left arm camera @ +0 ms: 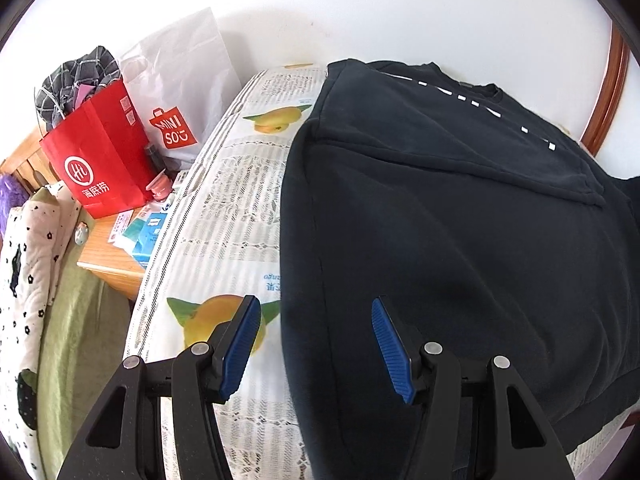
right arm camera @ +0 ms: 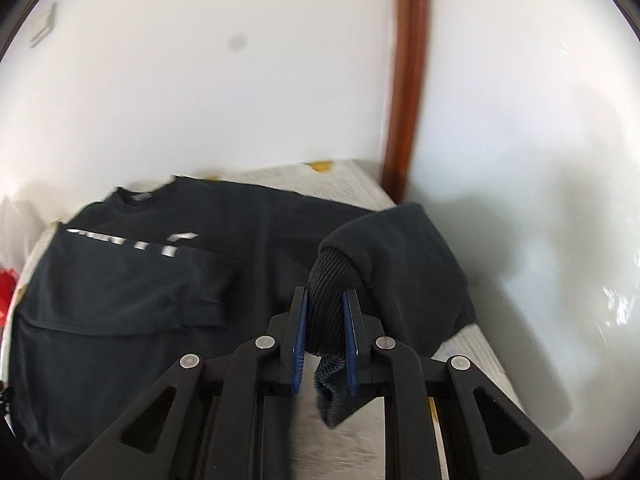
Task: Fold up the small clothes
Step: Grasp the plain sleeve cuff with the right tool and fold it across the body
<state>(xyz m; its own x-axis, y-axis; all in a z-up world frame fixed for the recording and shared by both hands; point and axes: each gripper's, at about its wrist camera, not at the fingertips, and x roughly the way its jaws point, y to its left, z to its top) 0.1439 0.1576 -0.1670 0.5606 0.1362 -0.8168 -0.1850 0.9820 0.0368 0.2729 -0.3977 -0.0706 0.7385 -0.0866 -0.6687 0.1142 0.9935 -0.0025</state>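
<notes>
Left wrist view. Left gripper (left arm camera: 316, 344) jaws wide apart, blue ribbed pads (left arm camera: 240, 350) facing each other, nothing between them. It hovers over the near-left edge of the black sweatshirt (left arm camera: 460, 240); the garment's left side edge runs up between the two fingers, left finger over the printed bed cover (left arm camera: 232, 208), right finger over black fabric. Contact with the cloth: cannot tell.

Sweatshirt: black, long-sleeved, spread flat on the cover, neckline at the far end. White block lettering (left arm camera: 480, 108) across the chest, partly covered. One sleeve is already folded across the chest; its edge forms a diagonal ridge over the body.

Right wrist view (motion-blurred). Right gripper (right arm camera: 325, 330) closed narrow on the ribbed cuff (right arm camera: 330, 280) of the other sleeve. The cuff is pinched between the pads, its end hanging loose below them. The sleeve (right arm camera: 404, 248) rises from the right side of the bed in a raised hump, lifted off the cover. Left of it the sweatshirt body lies flat, with the folded sleeve's cuff lying just below the lettering.

Farther off, left of the bed: wooden nightstand (left arm camera: 104, 256) carrying a red paper bag (left arm camera: 100, 156) and, behind it, a white Miniso bag (left arm camera: 180, 92). White wall (right arm camera: 200, 80) beyond; brown wooden post (right arm camera: 408, 80) at the far right corner.
</notes>
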